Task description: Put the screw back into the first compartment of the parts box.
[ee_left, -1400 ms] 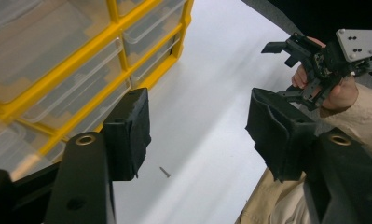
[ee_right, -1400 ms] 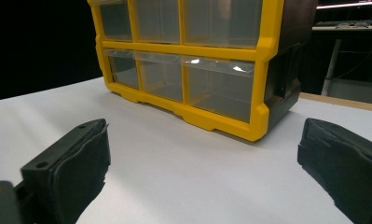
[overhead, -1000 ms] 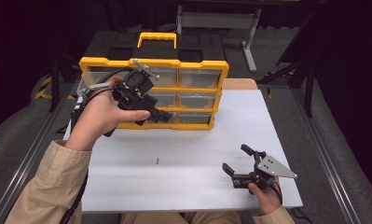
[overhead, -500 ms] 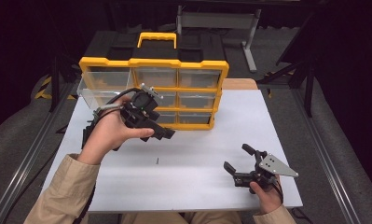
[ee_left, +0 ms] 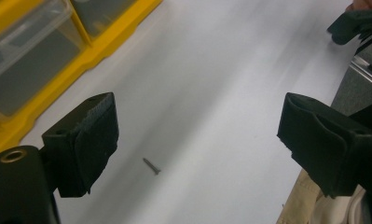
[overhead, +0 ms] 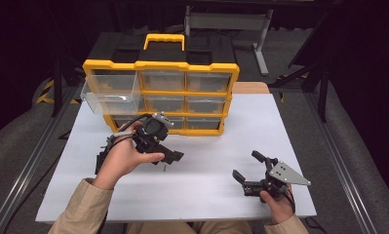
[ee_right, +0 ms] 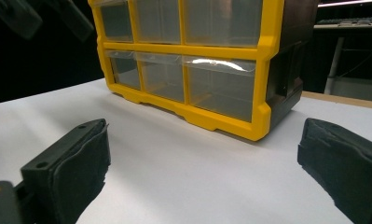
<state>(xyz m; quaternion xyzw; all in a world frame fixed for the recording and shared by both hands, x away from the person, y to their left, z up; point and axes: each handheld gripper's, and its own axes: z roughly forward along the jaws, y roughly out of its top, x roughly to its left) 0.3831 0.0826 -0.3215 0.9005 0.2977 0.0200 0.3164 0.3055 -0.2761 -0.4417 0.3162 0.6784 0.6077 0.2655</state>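
**Left gripper lined up over the tiny screw**

Landmark = the yellow-framed plastic organiser w/ clear drawers (overhead: 161, 92), standing at the back of the white table (overhead: 280, 126). Its top-left clear drawer (overhead: 109, 95) was pulled out, prob so the part could be dropped in there.

The small dark metal screw (ee_left: 152, 166) lay flat on the table just in front of the organiser, toward its left end, touching nothing. The left gripper (overhead: 164, 157) hung right over it, pointed down. Its jaws had just been opening and stood wide, w/ the screw on the table between them but no pad on it yet; I'd guess wide so they straddle such a thin bit w/o knocking it away.

The right gripper (overhead: 249, 170) sat well in front of the organiser's right end, jaws spread wide, nothing in them, aimed at the organiser. Looked parked out of the way imo.
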